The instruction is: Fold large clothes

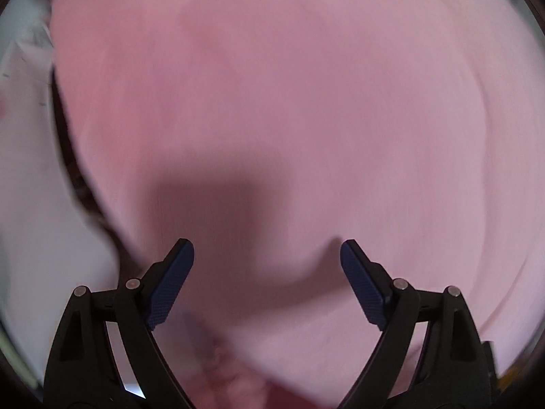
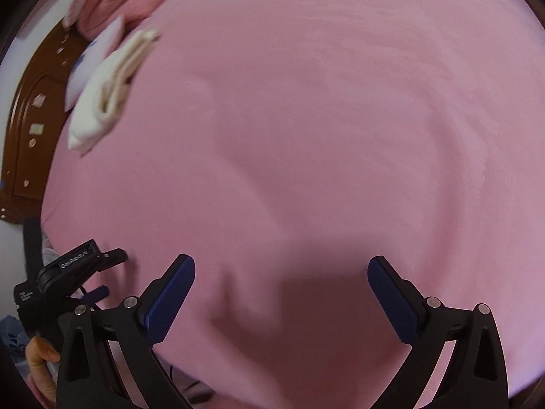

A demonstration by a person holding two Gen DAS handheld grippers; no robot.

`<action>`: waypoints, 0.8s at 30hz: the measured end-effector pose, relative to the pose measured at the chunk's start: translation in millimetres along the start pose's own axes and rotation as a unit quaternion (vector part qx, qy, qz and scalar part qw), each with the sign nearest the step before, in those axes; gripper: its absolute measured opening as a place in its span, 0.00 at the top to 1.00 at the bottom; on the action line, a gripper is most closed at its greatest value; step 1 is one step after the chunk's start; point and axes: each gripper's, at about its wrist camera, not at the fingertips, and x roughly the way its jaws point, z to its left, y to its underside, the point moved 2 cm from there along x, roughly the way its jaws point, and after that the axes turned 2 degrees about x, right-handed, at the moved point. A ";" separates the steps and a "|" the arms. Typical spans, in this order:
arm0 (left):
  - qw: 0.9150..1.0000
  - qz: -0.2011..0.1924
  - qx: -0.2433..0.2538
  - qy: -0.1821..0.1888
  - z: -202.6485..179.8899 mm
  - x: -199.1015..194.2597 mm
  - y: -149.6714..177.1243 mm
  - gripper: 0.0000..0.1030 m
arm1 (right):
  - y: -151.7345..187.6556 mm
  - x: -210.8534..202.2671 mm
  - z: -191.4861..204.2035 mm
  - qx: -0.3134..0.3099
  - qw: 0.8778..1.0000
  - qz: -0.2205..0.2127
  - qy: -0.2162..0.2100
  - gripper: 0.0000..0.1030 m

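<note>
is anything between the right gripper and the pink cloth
Nothing visible. The open right gripper hangs directly over the large pink cloth; the folded white cloth lies far off at its upper left edge.

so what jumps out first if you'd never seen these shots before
The pink cloth fills nearly all of both views, smooth and spread wide. Each gripper hangs open over it at the bottom of its own view, left gripper and right gripper, blue-padded fingers apart and holding nothing. In the right view, a folded cream cloth lies at the pink cloth's upper left edge, with a brown wooden panel beyond it.
</note>
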 end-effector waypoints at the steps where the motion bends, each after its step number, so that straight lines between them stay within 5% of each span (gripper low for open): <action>1: 0.999 0.012 0.025 -0.027 -16.0 -3.9 23.2 0.16 | 17.9 -14.6 -27.2 0.005 1.000 -0.004 0.016 0.01; 4: 0.988 0.039 0.139 -0.062 -72.7 -16.5 91.3 0.16 | 74.4 -57.4 -108.6 -0.005 0.996 -0.006 0.091 0.01; 6: 0.972 0.014 0.222 -0.072 -110.9 -33.4 134.3 0.16 | 112.7 -86.8 -158.2 -0.008 0.992 0.003 0.125 0.01; 11: 0.917 -0.037 0.394 -0.052 -167.0 -82.2 226.9 0.16 | 181.5 -158.9 -247.2 0.049 0.983 -0.002 0.179 0.01; 14: 0.893 -0.068 0.444 -0.014 -190.7 -106.4 249.6 0.16 | 203.6 -179.4 -273.3 0.110 0.976 0.009 0.187 0.01; 19: 0.896 -0.076 0.436 0.041 -168.1 -150.4 237.3 0.16 | 216.4 -200.5 -286.7 0.200 0.973 -0.002 0.115 0.01; 24: 0.912 -0.105 0.387 0.087 -139.9 -209.5 235.1 0.16 | 188.8 -205.7 -223.0 0.135 0.987 -0.007 0.084 0.01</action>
